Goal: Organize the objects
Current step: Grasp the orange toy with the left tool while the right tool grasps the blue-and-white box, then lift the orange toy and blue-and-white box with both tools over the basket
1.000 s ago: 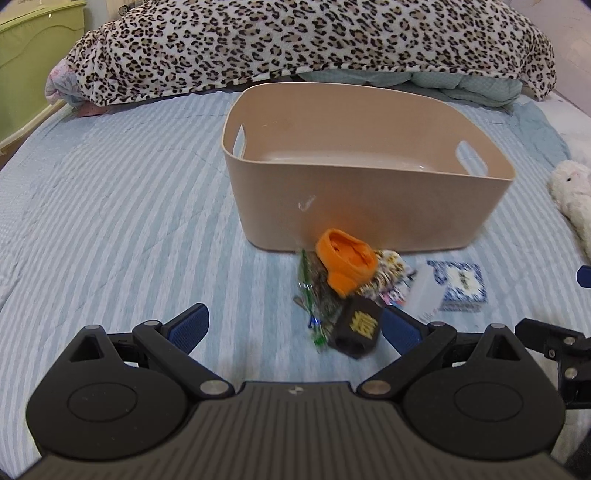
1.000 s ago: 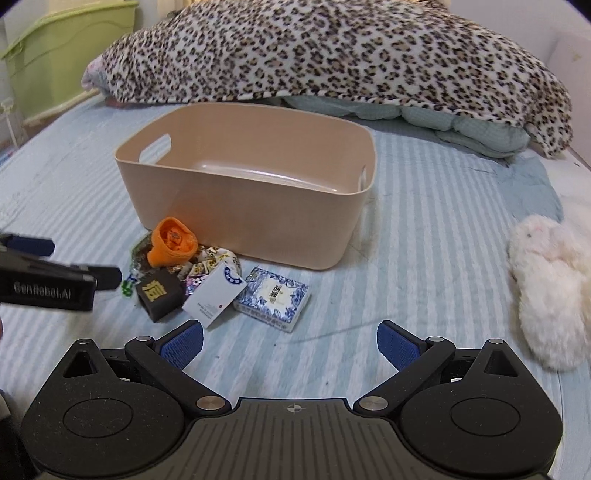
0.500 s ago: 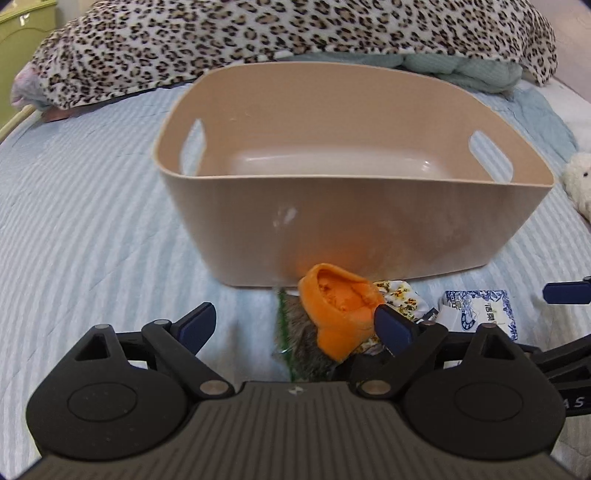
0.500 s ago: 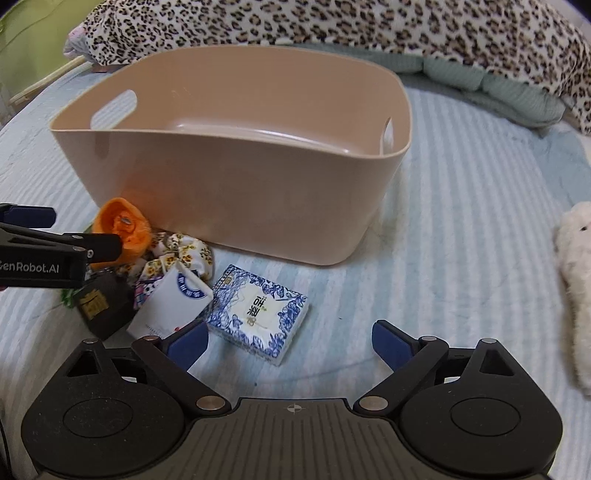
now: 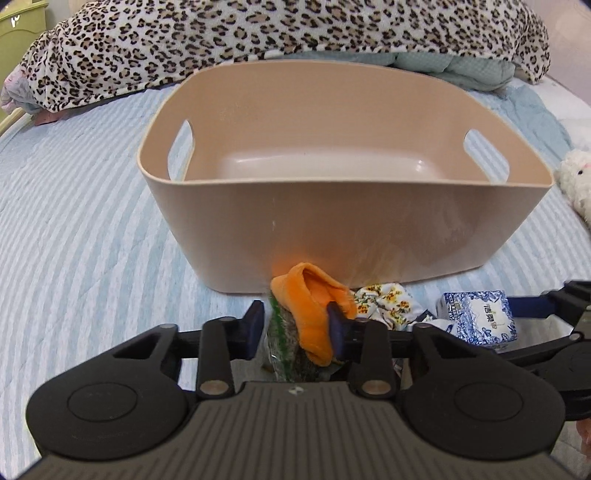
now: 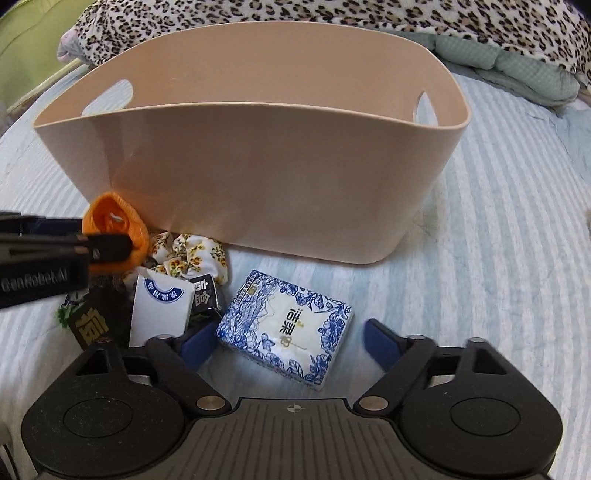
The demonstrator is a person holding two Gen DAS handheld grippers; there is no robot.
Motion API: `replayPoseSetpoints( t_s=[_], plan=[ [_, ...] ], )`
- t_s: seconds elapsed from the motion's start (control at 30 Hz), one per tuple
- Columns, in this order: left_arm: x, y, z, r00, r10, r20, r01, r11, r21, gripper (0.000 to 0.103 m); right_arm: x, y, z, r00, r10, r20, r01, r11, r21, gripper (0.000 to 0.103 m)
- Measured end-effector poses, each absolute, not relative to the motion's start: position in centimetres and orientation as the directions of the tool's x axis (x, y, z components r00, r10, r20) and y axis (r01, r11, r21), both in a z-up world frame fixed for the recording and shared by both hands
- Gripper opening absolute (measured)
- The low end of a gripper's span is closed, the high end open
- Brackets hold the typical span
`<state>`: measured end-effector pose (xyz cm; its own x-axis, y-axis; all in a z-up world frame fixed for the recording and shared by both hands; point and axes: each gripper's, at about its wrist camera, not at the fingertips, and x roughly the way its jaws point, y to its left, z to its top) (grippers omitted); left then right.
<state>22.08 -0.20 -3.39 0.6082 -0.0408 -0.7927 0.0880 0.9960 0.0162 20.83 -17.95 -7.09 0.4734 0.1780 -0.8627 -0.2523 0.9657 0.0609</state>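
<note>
A beige plastic bin (image 5: pixel 332 221) (image 6: pixel 258 177) stands empty on the striped bed. A small pile lies before its front wall. My left gripper (image 5: pixel 295 326) has narrowed around an orange cloth piece (image 5: pixel 314 314) (image 6: pixel 118 218) and a green-edged packet (image 5: pixel 280 332); its right pad touches the cloth. My right gripper (image 6: pixel 284 343) is open, its fingers on either side of a blue-and-white tissue pack (image 6: pixel 284 328) (image 5: pixel 480 317). A floral cloth (image 6: pixel 192 251), a white card pack (image 6: pixel 162 310) and dark gold-lettered boxes (image 6: pixel 92 325) lie beside it.
A leopard-print blanket (image 5: pixel 258 40) is heaped behind the bin. A white plush toy (image 5: pixel 576 181) lies at the right. A green cabinet (image 5: pixel 18 26) stands at the far left. Striped bedding (image 5: pixel 74 221) spreads to the left of the bin.
Both grippers moved forward and down to the pile. The left jaws closed in around the orange cloth. The right gripper came up to the tissue pack, still open.
</note>
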Motion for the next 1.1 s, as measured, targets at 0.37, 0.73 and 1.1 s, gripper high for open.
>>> replayPoseSetpoints(
  t_s=[0.37, 0.73, 1.1],
  plan=[
    [20.6, 0.6, -1.8, 0.628, -0.090, -0.773, 0.116, 0.993, -0.022, 0.020, 19.7, -19.4, -4.1, 0.477, 0.257, -0.841, -0.254, 0.956, 0.149, 0.065],
    [19.8, -0.7, -2.8, 0.623, -0.086, -0.778, 0.150, 0.989, 0.012, 0.022, 19.6, -19.7, -2.9, 0.491, 0.262, -0.831, -0.249, 0.956, 0.154, 0.065],
    [18.9, -1.3, -2.0, 0.638, -0.083, -0.766, 0.150, 0.988, 0.018, 0.022, 18.9, -20.6, -2.5, 0.496, 0.266, -0.826, -0.245, 0.956, 0.161, 0.065]
  ],
)
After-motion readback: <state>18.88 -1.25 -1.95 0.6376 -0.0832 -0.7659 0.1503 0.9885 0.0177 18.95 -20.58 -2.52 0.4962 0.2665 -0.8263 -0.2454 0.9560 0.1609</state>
